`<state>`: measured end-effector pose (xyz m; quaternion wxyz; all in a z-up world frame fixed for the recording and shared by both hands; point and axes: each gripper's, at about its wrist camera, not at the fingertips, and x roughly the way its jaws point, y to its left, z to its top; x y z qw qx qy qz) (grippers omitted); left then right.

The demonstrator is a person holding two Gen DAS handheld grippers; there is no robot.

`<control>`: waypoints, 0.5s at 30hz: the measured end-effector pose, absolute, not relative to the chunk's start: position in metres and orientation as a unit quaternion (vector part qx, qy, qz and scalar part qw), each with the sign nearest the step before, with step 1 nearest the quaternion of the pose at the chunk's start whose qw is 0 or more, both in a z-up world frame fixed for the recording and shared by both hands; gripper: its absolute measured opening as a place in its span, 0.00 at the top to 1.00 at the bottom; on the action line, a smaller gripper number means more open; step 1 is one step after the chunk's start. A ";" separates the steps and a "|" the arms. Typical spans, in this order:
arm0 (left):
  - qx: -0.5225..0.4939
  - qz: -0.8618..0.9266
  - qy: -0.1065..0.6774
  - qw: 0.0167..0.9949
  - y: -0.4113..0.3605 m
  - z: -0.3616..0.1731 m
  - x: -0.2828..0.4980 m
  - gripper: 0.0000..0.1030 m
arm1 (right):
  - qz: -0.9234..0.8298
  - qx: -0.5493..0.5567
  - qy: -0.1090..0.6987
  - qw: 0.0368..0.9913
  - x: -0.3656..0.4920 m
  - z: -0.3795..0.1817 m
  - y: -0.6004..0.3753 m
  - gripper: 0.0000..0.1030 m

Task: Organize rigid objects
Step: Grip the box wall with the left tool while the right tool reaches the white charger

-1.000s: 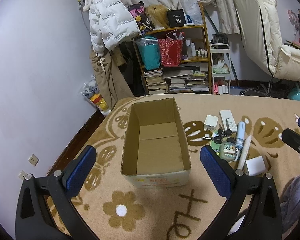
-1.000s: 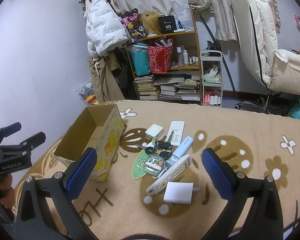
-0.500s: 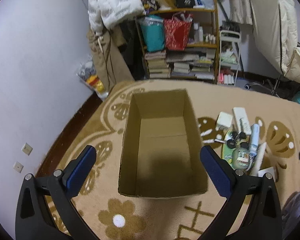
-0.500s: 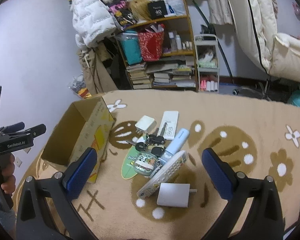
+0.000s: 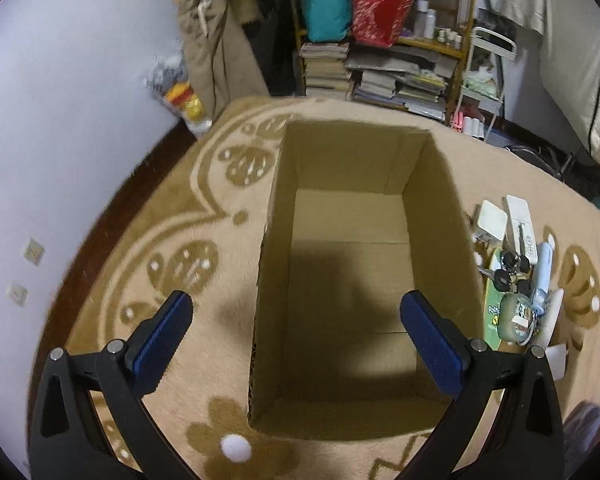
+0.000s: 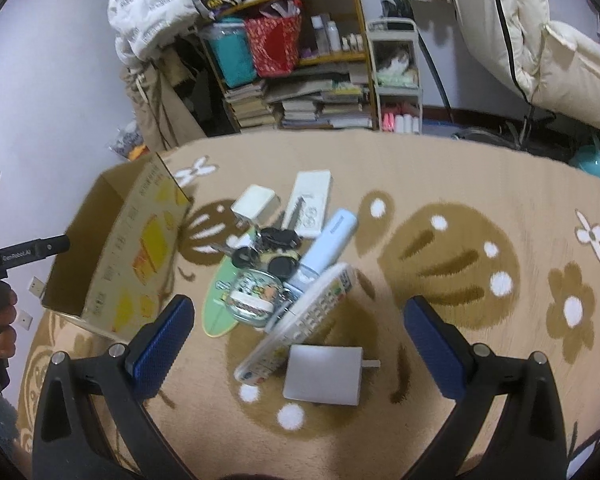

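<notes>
Right hand-held gripper (image 6: pixel 298 344) hung wide open and empty over the cluster of small rigid items on the tan, brown-patterned blanket (image 6: pixel 440 184). Between and just ahead of its blue pads lay the flat white square charger with plug prongs (image 6: pixel 322 374), prongs toward the right pad. Touching it on the left, the long white remote control (image 6: pixel 300 324) ran diagonally, away and to the right. Beyond: pale blue cylindrical tube (image 6: pixel 330 242), black keys (image 6: pixel 268 250), white rectangular power bank (image 6: pixel 310 204), small white cube adapter (image 6: pixel 255 204). Left hand-held gripper (image 5: pixel 296 340), also open and empty, hovered above the open brown cardboard box (image 5: pixel 364 280), nothing visible inside it. The box stood left of the pile. Judged the right one nearer; the charger seemed the likely first pick.
</notes>
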<state>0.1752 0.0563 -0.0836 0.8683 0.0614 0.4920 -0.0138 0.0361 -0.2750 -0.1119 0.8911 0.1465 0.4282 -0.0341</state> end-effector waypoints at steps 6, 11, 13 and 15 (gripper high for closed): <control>0.048 -0.004 0.525 0.850 0.066 -0.107 0.188 0.12 | -0.046 0.141 0.464 0.873 0.044 -0.132 -0.278 0.00; 0.060 0.002 0.537 0.841 0.063 -0.118 0.190 0.22 | -0.066 0.144 0.499 0.852 0.048 -0.151 -0.283 0.00; 0.057 0.005 0.546 0.836 0.065 -0.121 0.191 0.30 | -0.072 0.147 0.513 0.843 0.050 -0.159 -0.286 0.00; 0.050 0.009 0.554 0.831 0.069 -0.125 0.192 0.37 | -0.078 0.147 0.526 0.834 0.052 -0.166 -0.288 0.02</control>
